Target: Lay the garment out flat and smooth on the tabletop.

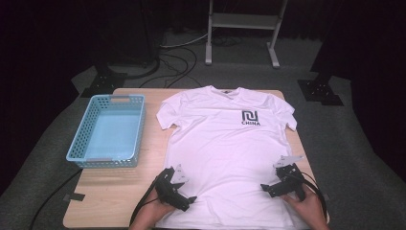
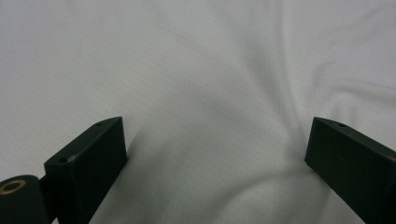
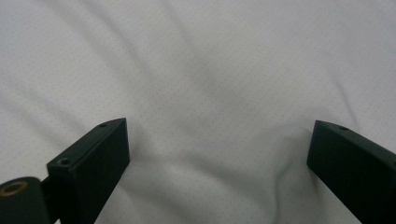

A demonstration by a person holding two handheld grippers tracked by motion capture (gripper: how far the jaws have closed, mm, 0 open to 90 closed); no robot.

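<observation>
A white T-shirt (image 1: 225, 139) with a black "CHINA" logo lies flat, front up, on the wooden table (image 1: 119, 189). My left gripper (image 1: 189, 201) rests open on the shirt's lower left part, near the hem. In the left gripper view its jaws stand wide apart with white fabric (image 2: 210, 116) between them, slightly wrinkled. My right gripper (image 1: 265, 189) sits open on the shirt's lower right part. In the right gripper view the cloth (image 3: 215, 107) lies between its spread jaws. Neither gripper holds anything.
An empty light-blue plastic basket (image 1: 109, 130) stands on the table's left side. Beyond the far edge are cables and a white metal stand (image 1: 242, 28) on the grey floor. Bare tabletop shows between the basket and the near edge.
</observation>
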